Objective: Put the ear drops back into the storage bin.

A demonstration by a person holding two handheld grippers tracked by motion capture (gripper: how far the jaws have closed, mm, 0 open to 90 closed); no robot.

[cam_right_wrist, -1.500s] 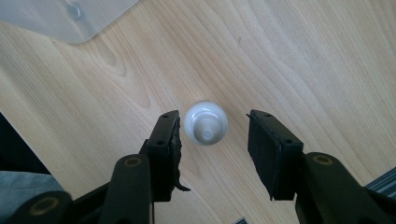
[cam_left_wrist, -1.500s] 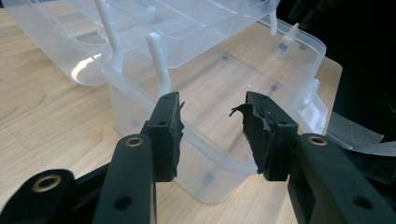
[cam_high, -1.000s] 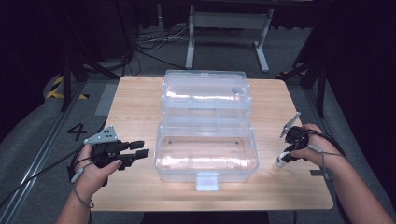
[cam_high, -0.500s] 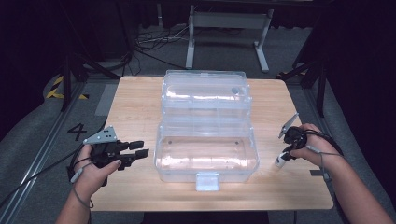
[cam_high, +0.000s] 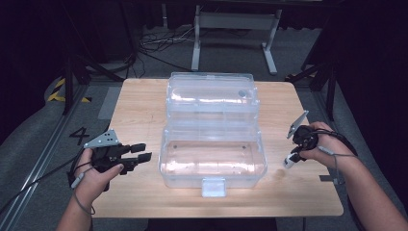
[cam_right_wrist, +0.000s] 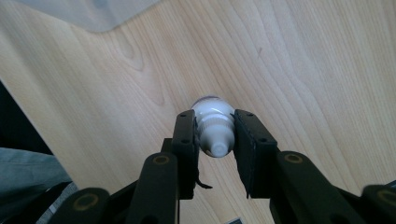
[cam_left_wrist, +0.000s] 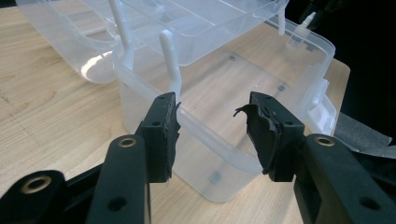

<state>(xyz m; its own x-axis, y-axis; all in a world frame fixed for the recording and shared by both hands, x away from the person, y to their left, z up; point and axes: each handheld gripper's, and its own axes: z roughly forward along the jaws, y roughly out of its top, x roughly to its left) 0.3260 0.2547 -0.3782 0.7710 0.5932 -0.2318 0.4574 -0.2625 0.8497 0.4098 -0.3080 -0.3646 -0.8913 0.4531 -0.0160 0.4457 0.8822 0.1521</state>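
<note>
Since the right gripper (cam_right_wrist: 215, 135) was clamped on the small white bottle (cam_right_wrist: 214, 125), lifting it straight up before swinging toward the clear box (cam_high: 213, 159) looked wisest, while the left gripper (cam_left_wrist: 212, 135) stood wide apart beside the box's wall.

You look down on the table (cam_high: 144, 103) from high; your gripper cameras sit close, sharing its wood with it.

From my station the table (cam_high: 144, 106) was evenly bright under overhead light while its surroundings fell into near-black. Glare streaked the clear box (cam_high: 211, 159). My gripper views stayed sharp, slightly soft up close.
</note>
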